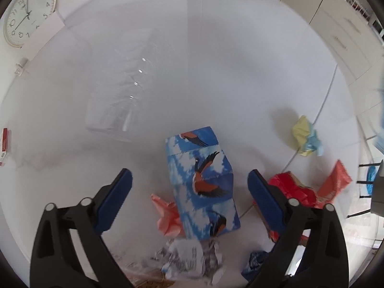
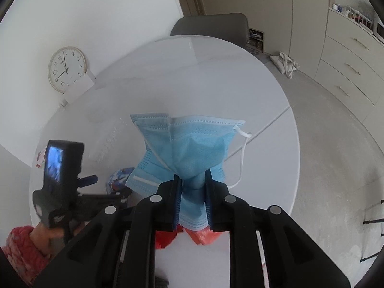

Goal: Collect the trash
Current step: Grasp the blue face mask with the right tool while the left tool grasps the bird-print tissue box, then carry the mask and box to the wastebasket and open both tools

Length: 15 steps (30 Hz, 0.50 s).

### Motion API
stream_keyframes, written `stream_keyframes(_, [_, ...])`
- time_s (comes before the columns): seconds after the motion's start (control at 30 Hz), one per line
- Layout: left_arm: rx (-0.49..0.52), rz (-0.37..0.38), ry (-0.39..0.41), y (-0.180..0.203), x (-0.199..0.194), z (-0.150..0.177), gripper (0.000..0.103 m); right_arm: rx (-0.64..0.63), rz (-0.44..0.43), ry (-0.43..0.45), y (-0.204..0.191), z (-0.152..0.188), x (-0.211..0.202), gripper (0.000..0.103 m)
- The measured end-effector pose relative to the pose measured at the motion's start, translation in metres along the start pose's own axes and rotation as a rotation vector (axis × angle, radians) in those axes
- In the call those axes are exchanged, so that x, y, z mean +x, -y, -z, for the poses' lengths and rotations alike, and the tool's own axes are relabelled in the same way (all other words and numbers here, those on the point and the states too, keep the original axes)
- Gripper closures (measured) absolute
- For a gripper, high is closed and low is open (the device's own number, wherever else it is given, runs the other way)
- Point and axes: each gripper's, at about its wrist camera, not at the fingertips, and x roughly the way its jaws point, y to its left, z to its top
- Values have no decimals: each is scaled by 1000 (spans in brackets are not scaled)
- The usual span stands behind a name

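My left gripper (image 1: 189, 180) is open above a blue carton with bird prints (image 1: 204, 184) lying on the round white table (image 1: 216, 60); its fingers stand either side of the carton. Around it lie pink paper (image 1: 166, 216), a crumpled receipt (image 1: 189, 256), red wrappers (image 1: 297, 189) and a yellow and blue paper ball (image 1: 306, 139). My right gripper (image 2: 193, 180) is shut on a blue face mask (image 2: 189, 141) and holds it above the table. The left gripper (image 2: 62, 180) also shows in the right wrist view.
A clear plastic container (image 1: 120, 96) stands on the table beyond the carton. A wall clock (image 1: 28, 12) leans at the far left beside white paper. A grey chair (image 2: 211, 26) stands behind the table. Cabinets (image 2: 348, 60) line the right wall. A red box (image 1: 4, 146) lies at the left edge.
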Motion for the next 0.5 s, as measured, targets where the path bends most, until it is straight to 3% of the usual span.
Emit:
stream_keyframes(0.17, [-40, 22, -46, 0, 18, -6, 55, 58, 36, 11, 25, 33, -38, 84])
stream_keyframes(0.33, [-63, 32, 27, 0, 2, -6, 55, 109, 77, 38, 51, 62, -70, 84])
stream_keyframes(0.5, [-98, 84, 121, -2, -43, 1, 55, 161, 159, 14, 90, 102, -93, 84])
